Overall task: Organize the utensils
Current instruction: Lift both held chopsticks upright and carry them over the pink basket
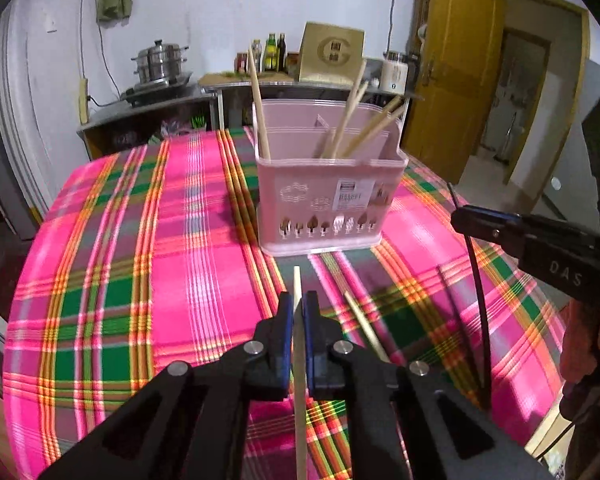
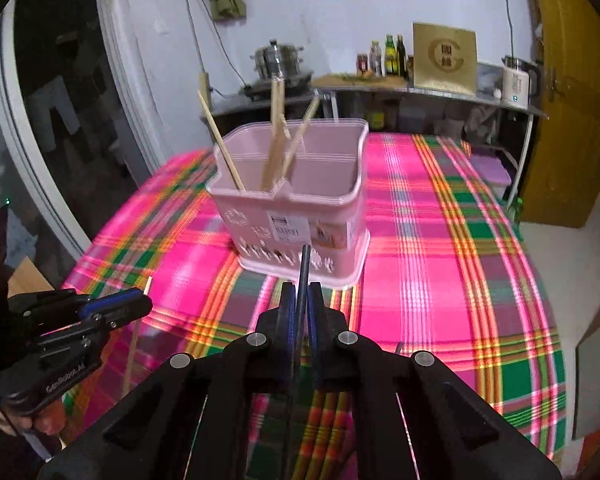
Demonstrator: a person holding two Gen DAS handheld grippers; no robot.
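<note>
— Two sets of tongs, two chopsticks: your left tongs are clamped on a pale wooden chopstick, which runs up between the blue pads and pokes out past their tips toward the pink utensil holder.

— And my right?

— Your right tongs are pressed together on a black chopstick; its tip points at the lower front wall of the holder. From your left camera that same black stick hangs downward from the right tongs, over the plaid cloth on the counter.

— Where does the holder sit?

— Upright on the cloth, toward the far middle of the counter, ahead of both your tongs. Several wooden chopsticks already lean inside it: one in the left compartment, the others bunched further right.

— Anything loose on the cloth?

— One more wooden chopstick lies flat just right of your left tongs, with a dark one lying beyond it.
</note>
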